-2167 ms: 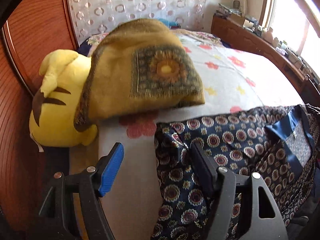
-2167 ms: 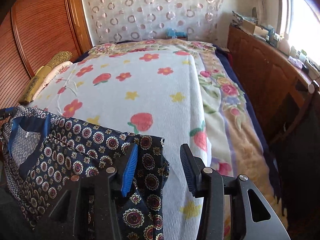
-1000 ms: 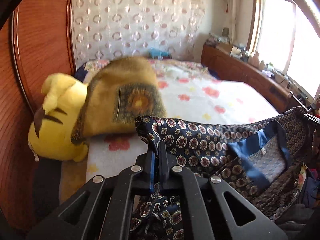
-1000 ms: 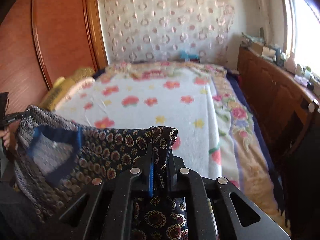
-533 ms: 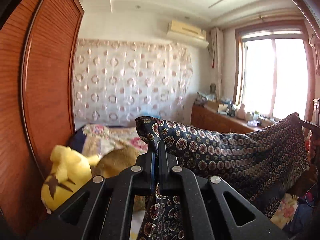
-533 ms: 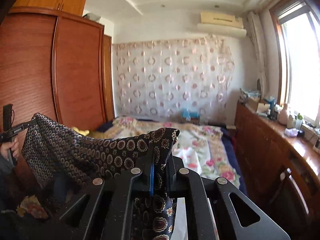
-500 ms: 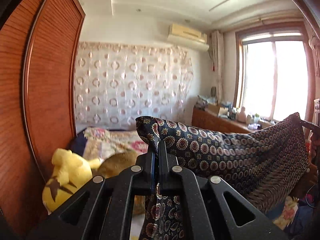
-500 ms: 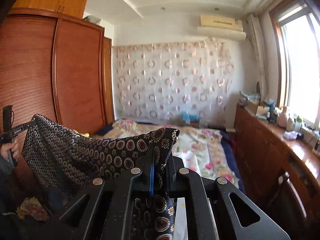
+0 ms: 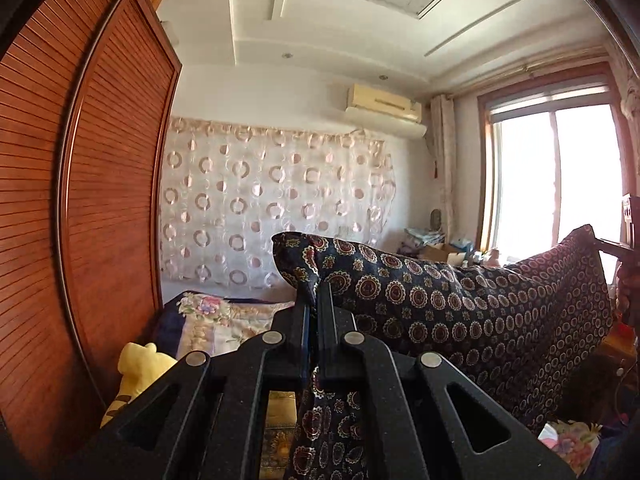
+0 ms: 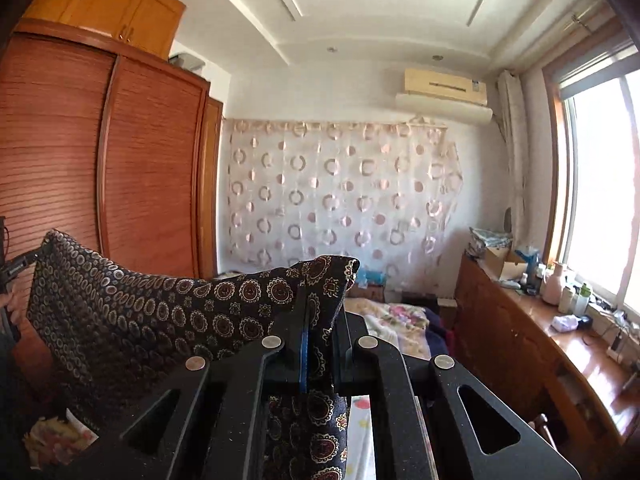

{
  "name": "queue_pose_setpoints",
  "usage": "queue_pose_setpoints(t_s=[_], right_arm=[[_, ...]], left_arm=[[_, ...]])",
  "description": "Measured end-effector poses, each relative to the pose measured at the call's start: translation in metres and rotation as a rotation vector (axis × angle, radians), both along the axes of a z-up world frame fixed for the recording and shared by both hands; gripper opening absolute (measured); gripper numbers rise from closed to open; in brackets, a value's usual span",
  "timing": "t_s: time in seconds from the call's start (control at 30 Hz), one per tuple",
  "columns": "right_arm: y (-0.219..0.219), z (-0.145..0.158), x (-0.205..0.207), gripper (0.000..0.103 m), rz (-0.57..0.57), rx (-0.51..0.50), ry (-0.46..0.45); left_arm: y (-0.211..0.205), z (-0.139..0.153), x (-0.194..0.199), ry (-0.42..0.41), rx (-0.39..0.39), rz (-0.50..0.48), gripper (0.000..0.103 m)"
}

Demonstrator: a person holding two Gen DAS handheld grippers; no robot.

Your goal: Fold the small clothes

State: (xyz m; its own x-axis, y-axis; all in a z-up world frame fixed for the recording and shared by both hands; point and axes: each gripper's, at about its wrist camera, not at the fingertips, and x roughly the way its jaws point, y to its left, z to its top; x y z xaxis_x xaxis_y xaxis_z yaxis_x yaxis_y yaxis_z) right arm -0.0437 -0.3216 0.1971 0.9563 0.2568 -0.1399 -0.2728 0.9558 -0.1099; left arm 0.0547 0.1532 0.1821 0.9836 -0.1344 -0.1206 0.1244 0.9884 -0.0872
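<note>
dark navy cloth garment (image 9: 460, 312) printed all over with round maroon-and-cream medallions, larger at the near corners, smaller and ring-like farther off. black plastic left gripper (image 9: 316, 320) and black plastic right gripper (image 10: 320, 332), the latter with a blue pad showing. reddish-brown slatted wooden wardrobe (image 9: 80, 200), lighter orange-brown cabinets (image 10: 108, 4) above it. sheer white curtain (image 10: 340, 200) patterned with pale pink rings and discs. yellow plush toy (image 9: 138, 368) with a dark brown stripe. cream floral bedspread (image 9: 216, 320) with pink blooms and a navy border. cream-coloured air conditioner (image 10: 444, 92).
</note>
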Motion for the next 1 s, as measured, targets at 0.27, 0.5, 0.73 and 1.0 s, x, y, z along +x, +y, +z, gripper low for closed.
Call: queue_pose_setpoints(t_s=[0.27,0.5,0.73,1.0], right_arm=[[0.029,-0.058,0.142,0.013,-0.039,-0.043,0.22],[0.048,-0.133,0.228,0.027,-0.138,-0.029,0.445],[0.039,-0.151,0.218,0.029,-0.088,-0.069,0.482],[-0.005,-0.176,0.224,0.041,-0.072,-0.062,0.553]], left_arm=[[0.005,-0.087,0.116,0.178,0.05,0.115,0.005],[0.019,-0.162,0.162,0.389,0.028,0.088,0.041],[-0.004,-0.185,0.126,0.459,0.104,0.042,0.078],[-0.007,-0.217,0.103,0.537,0.077,0.035,0.079]])
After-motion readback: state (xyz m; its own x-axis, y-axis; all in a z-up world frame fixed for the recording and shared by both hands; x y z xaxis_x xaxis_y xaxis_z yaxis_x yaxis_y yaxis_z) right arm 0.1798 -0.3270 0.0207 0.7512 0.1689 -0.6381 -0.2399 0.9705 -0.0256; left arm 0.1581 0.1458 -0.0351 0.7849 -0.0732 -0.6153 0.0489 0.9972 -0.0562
